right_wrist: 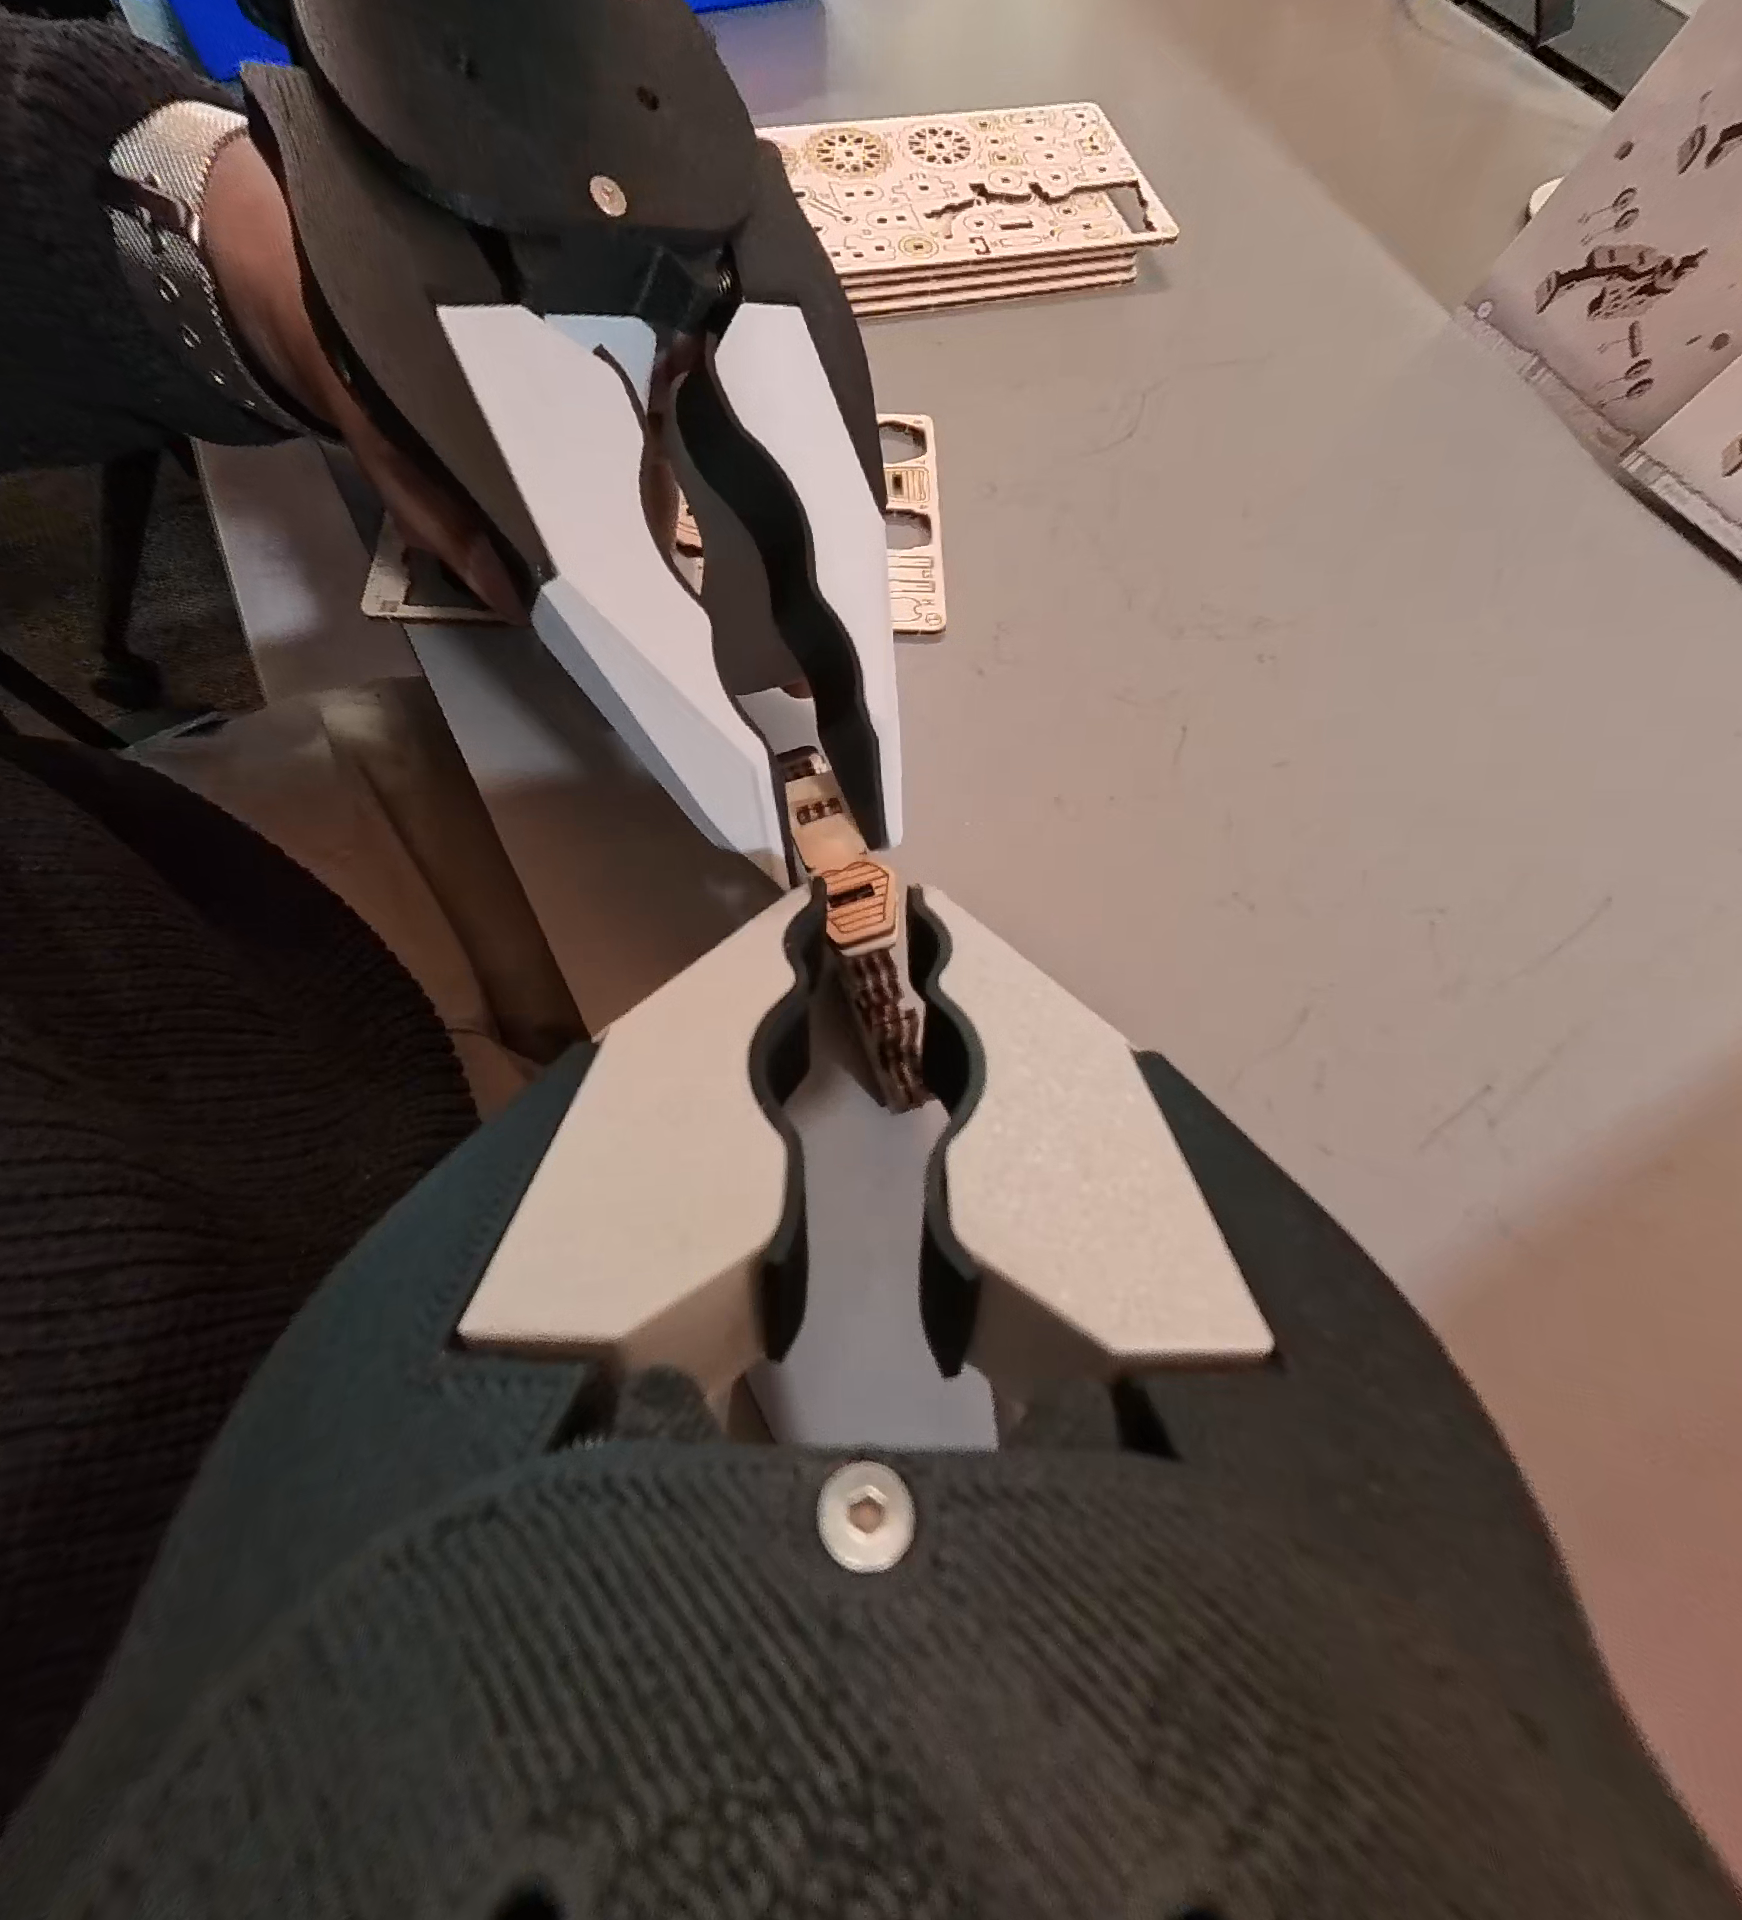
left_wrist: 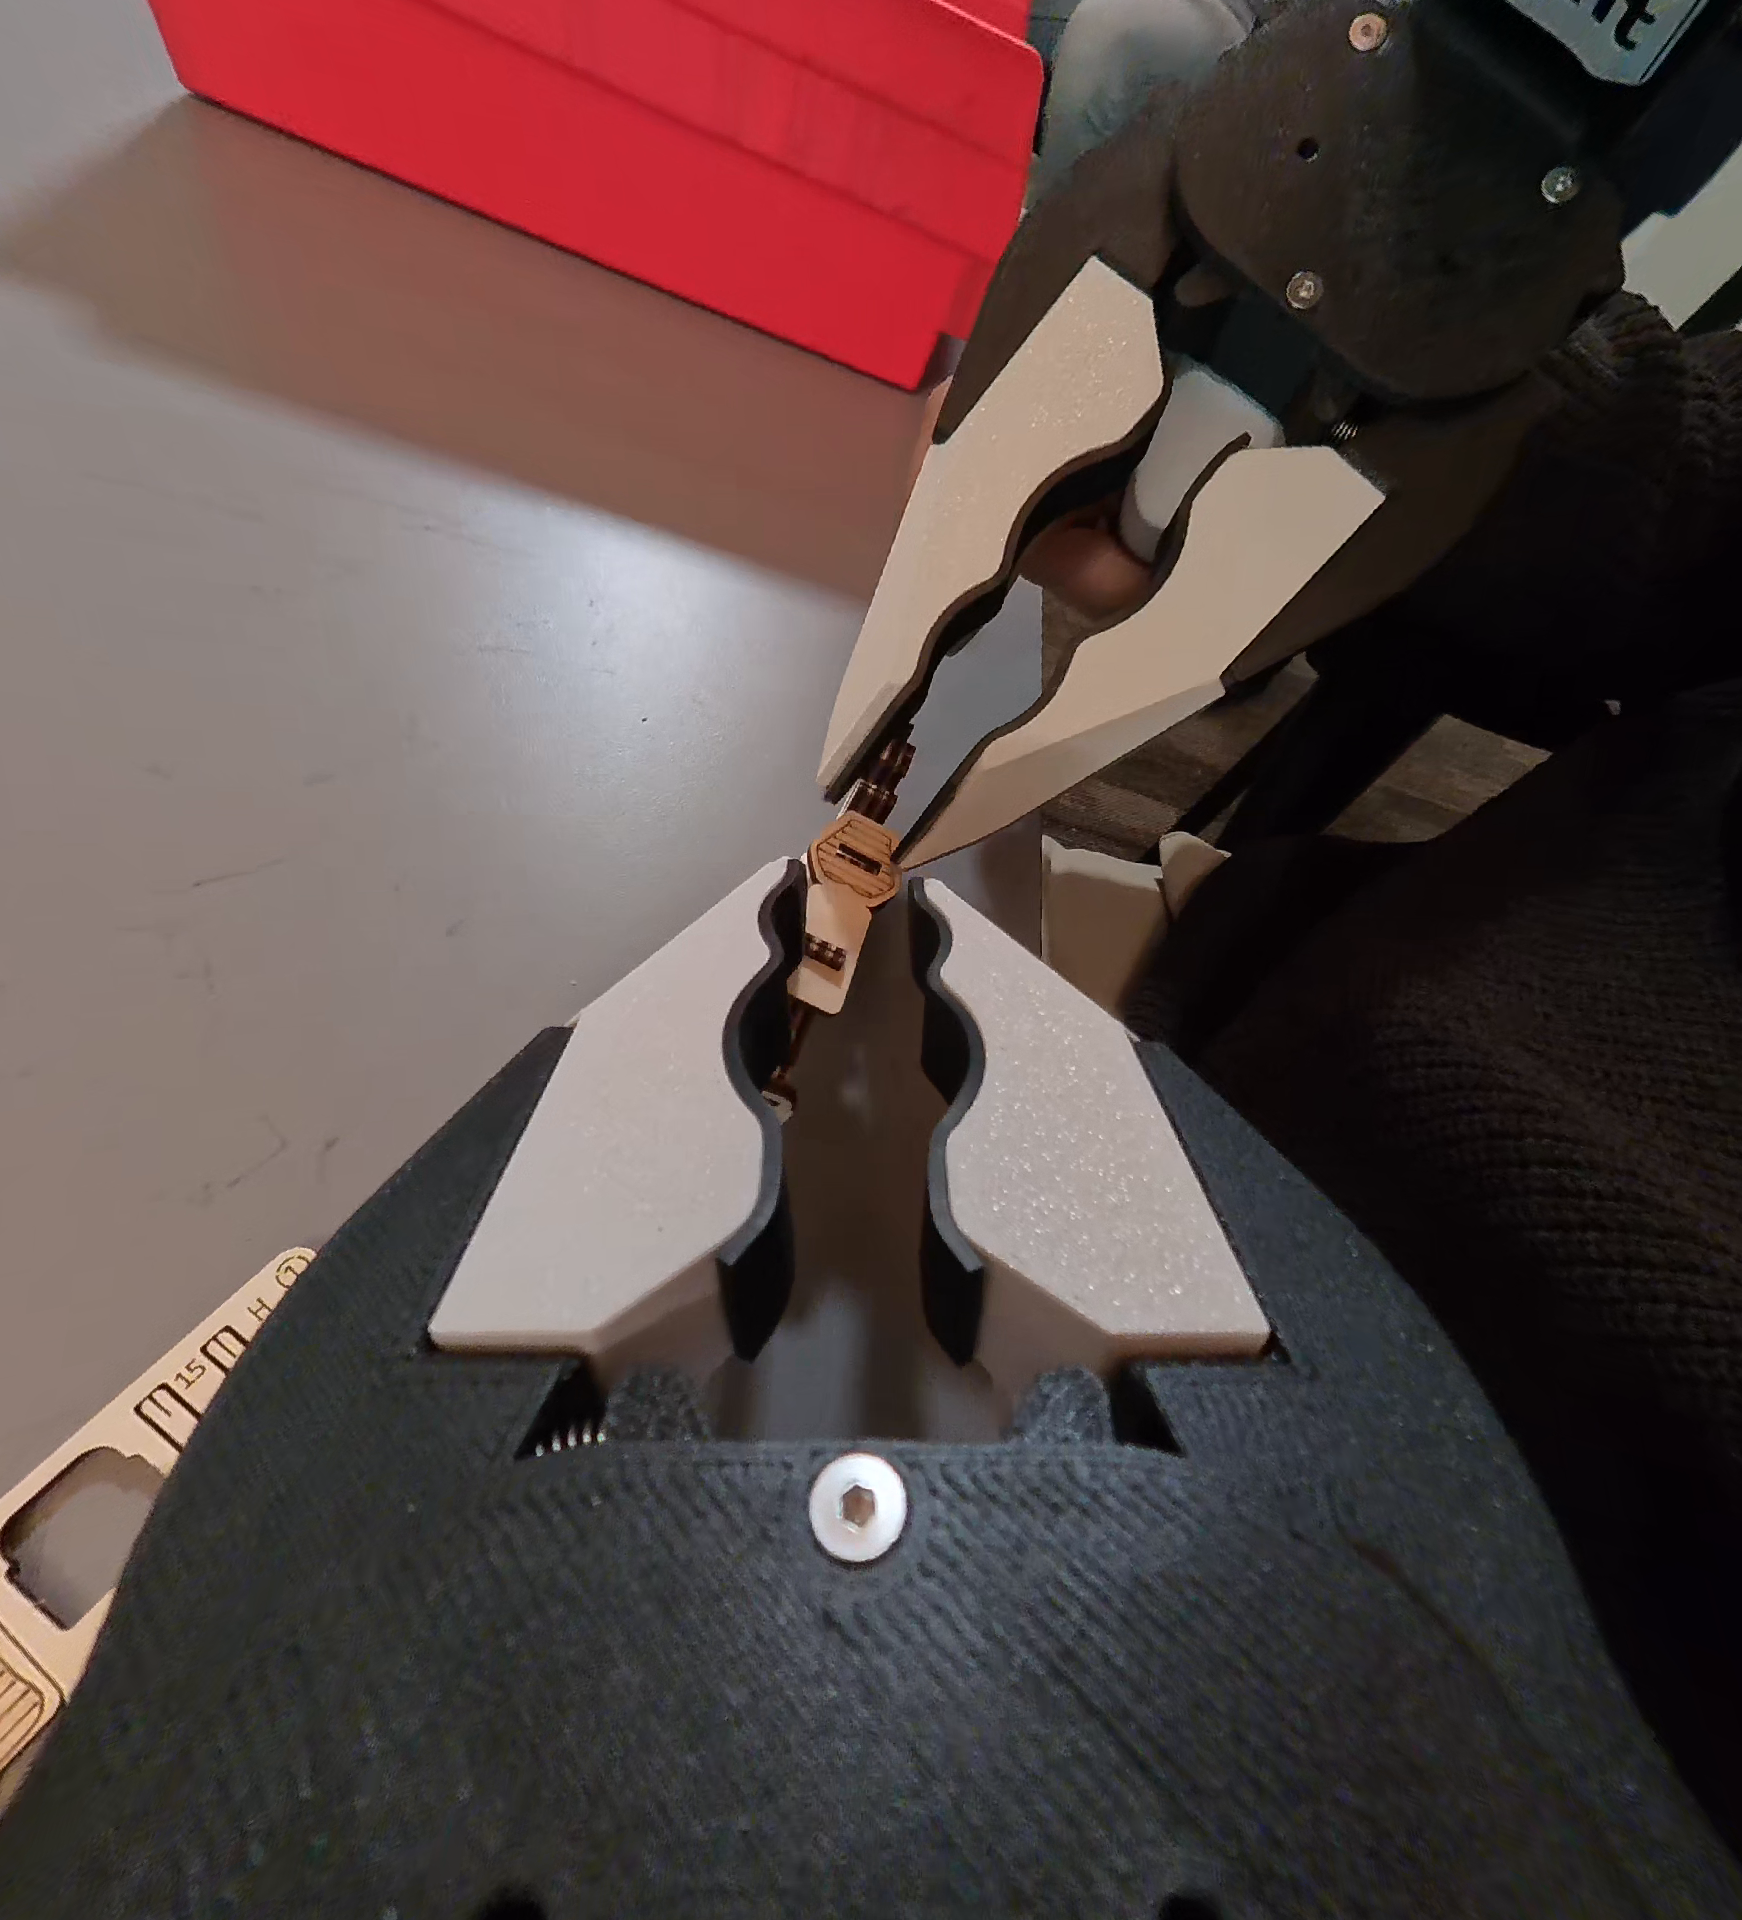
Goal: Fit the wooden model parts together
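At frame centre in both views, two hand-held grippers meet tip to tip above grey tabletop (left_wrist: 275, 675). Left hand-held gripper (left_wrist: 846, 883) clamped near its tips on pale part (left_wrist: 825, 956). Right hand-held gripper (right_wrist: 856, 914) clamped on layered part (right_wrist: 882, 1023) capped by hexagonal piece (left_wrist: 854, 854); the two parts touch. Red box (left_wrist: 638, 156) upper left of left view. Stacked sheets (right_wrist: 992, 208) top centre of right view, booklet (right_wrist: 1698, 312) upper right, single sheet (right_wrist: 914, 520) behind left hand-held gripper.

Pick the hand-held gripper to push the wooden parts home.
Right, probably: the right hand-held gripper holds the layered part along its fingers, capped end at the pale part; the left hand-held gripper pinches that at its tips.
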Available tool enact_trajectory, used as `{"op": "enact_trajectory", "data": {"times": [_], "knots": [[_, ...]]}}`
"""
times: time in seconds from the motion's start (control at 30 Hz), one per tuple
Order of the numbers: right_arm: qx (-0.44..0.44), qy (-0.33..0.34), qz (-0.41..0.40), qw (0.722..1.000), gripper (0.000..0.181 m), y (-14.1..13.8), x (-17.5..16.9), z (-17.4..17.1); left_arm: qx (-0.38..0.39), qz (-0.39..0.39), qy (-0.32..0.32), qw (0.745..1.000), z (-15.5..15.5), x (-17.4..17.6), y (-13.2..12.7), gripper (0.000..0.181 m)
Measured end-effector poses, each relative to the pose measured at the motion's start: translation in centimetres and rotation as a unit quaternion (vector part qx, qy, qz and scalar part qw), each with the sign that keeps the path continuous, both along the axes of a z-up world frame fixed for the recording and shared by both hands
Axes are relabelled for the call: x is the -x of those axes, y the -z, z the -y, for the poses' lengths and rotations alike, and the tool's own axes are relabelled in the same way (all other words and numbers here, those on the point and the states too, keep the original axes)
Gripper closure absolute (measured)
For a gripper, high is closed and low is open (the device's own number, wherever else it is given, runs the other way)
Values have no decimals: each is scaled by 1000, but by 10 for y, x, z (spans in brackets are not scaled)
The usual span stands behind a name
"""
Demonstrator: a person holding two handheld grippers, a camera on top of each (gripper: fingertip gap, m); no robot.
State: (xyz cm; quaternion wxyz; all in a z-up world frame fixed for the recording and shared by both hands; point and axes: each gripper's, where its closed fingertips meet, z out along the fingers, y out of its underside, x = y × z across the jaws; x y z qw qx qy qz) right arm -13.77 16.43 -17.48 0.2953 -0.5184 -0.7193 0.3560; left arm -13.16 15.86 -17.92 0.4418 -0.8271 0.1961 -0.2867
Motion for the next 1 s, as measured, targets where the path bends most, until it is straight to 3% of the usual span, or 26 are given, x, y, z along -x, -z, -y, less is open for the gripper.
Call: {"op": "enact_trajectory", "data": {"times": [0.6, 1.0], "knots": [[23, -1, 5, 1000, 175, 2, -1, -1, -1, -15, -1, 1000, 0, -1, 2, 163], [1, -33, 1, 999, 163, 2, -4, 2, 1, -14, 2, 1000, 0, -2, 2, 160]]}}
